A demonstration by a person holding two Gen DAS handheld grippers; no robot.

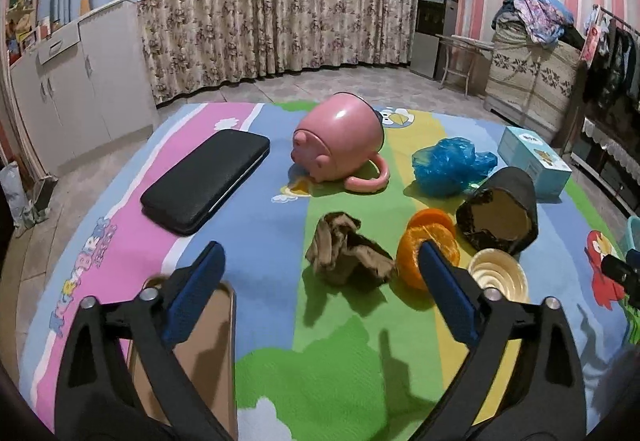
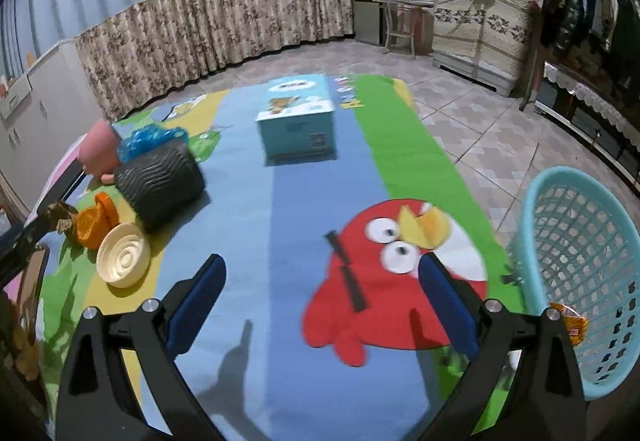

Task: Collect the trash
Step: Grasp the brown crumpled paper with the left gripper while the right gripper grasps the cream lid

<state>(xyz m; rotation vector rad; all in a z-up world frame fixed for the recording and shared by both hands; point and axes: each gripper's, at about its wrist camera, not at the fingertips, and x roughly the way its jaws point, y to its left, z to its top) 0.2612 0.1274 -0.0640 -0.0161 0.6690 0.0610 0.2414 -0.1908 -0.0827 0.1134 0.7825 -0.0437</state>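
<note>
My left gripper (image 1: 322,261) is open just above the cartoon mat, with a crumpled brown paper scrap (image 1: 348,251) lying between its fingertips and a little beyond them, untouched. Orange peel (image 1: 430,237) sits right behind the right fingertip. A crumpled blue plastic bag (image 1: 452,165) lies farther back, and a cream lid (image 1: 498,275) lies at the right. My right gripper (image 2: 322,267) hangs open over the red bird print, holding nothing. A teal mesh basket (image 2: 580,273) stands at the right edge with a yellow wrapper (image 2: 572,325) inside.
A tipped pink pig mug (image 1: 340,145), a black case (image 1: 208,181), a black ribbed jar on its side (image 1: 500,213) and a light blue box (image 2: 298,119) lie on the mat. A brown cardboard piece (image 1: 208,353) is under my left finger. Tiled floor surrounds the mat.
</note>
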